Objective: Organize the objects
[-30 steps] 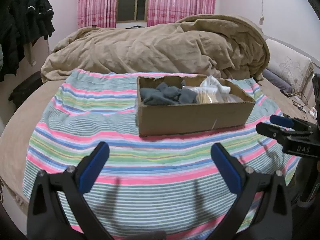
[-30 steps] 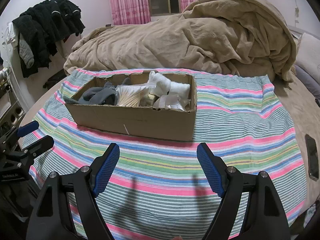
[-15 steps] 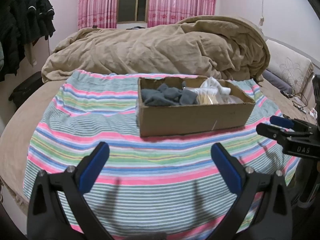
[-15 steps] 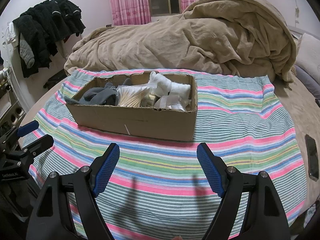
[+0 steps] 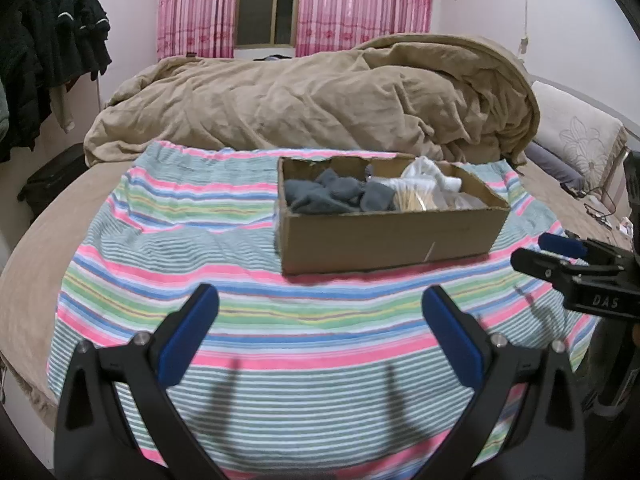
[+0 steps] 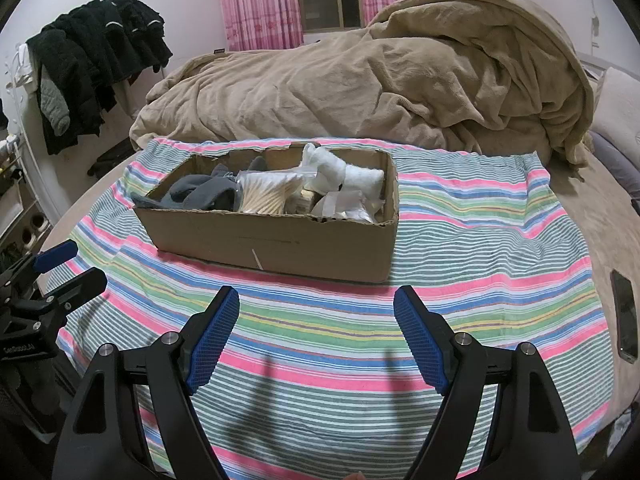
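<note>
A cardboard box (image 5: 384, 238) (image 6: 276, 240) sits on a striped cloth (image 5: 168, 240) (image 6: 480, 232) spread over the bed. Inside lie grey socks (image 5: 336, 196) (image 6: 204, 194), a clear bag of cotton swabs (image 6: 268, 196) (image 5: 412, 199) and white socks (image 6: 344, 170) (image 5: 434, 174). My left gripper (image 5: 320, 316) hovers open over the cloth, in front of the box and a little left of it, with nothing between its blue pads. My right gripper (image 6: 316, 320) is open too, empty, just short of the box's front wall. Each gripper shows at the edge of the other's view.
A bunched tan duvet (image 5: 320, 96) (image 6: 380, 80) fills the bed behind the box. Dark clothes (image 6: 92, 64) hang on a rack at the left. A phone (image 6: 626, 316) lies on the bed right of the cloth. A pillow (image 5: 576, 136) and cables are at the far right.
</note>
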`<state>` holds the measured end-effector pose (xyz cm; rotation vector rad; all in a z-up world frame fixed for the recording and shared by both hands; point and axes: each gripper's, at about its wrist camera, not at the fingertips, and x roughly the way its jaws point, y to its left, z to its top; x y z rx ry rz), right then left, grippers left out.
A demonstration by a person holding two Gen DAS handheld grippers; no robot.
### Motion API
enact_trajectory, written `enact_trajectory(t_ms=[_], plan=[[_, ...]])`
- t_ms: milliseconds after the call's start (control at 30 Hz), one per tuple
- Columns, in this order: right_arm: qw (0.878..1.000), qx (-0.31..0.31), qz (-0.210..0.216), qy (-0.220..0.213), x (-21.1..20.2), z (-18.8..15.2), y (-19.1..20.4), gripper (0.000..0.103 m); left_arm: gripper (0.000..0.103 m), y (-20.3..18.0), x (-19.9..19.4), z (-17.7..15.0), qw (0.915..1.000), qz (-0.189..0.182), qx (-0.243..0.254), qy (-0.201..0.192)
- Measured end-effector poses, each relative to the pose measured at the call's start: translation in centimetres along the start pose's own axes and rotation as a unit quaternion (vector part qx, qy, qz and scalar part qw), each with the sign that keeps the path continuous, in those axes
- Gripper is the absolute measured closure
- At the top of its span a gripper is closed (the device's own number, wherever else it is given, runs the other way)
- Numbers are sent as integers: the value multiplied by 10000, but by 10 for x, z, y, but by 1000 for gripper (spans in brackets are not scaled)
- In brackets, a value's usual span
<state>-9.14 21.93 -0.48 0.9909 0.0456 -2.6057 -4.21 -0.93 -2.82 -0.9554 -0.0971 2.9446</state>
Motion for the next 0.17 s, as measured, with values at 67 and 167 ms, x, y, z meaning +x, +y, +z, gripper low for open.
enact_trajectory(t_ms=[67, 167], plan=[[10000, -8, 6, -10, 0, 0, 1, 21, 1, 0, -1, 0, 10000, -20, 9, -25], [10000, -13, 6, -18, -1, 0, 2, 21, 1, 1, -1, 0, 10000, 4, 1, -26]])
